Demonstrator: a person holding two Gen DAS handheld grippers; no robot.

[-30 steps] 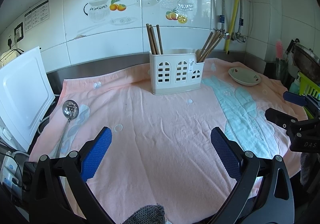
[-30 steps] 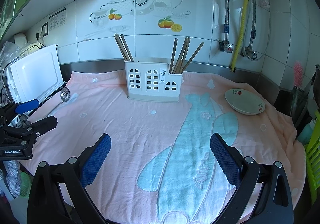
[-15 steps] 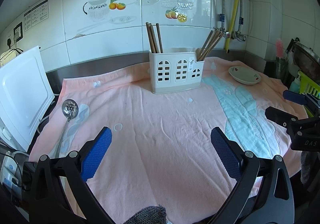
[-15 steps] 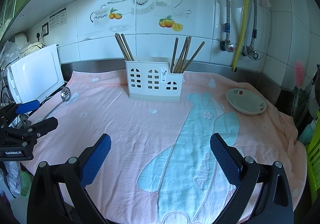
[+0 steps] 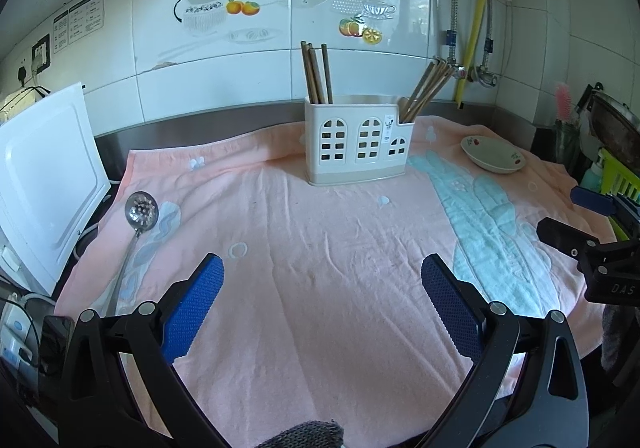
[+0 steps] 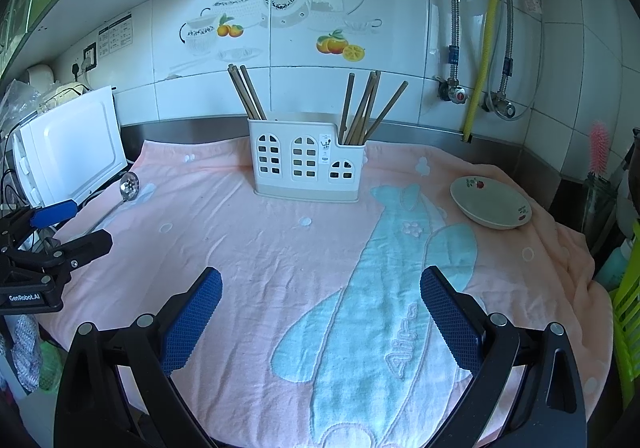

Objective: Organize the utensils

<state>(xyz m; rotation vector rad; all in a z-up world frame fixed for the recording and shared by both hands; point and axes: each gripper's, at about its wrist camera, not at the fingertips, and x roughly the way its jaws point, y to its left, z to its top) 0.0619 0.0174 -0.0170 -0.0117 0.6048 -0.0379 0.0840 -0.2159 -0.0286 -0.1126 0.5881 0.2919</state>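
A pink terry towel with a pale blue figure (image 6: 280, 248) covers the counter. Over its near edge hover the left gripper (image 5: 322, 286) and the right gripper (image 6: 320, 298), both with jaws spread wide and empty. At the back of the towel stands a white plastic utensil caddy with arched cut-outs (image 5: 358, 142), brown wooden chopsticks (image 6: 362, 110) upright in its end compartments. A shallow white ceramic dish (image 6: 491, 207) sits to the right; a perforated steel skimmer ladle (image 5: 138, 220) lies at the towel's left edge.

The counter is covered by a pink towel (image 6: 256, 248), on which a white utensil holder (image 6: 306, 168), a shallow dish (image 6: 491, 207) and a slotted ladle (image 5: 136, 224) are set.
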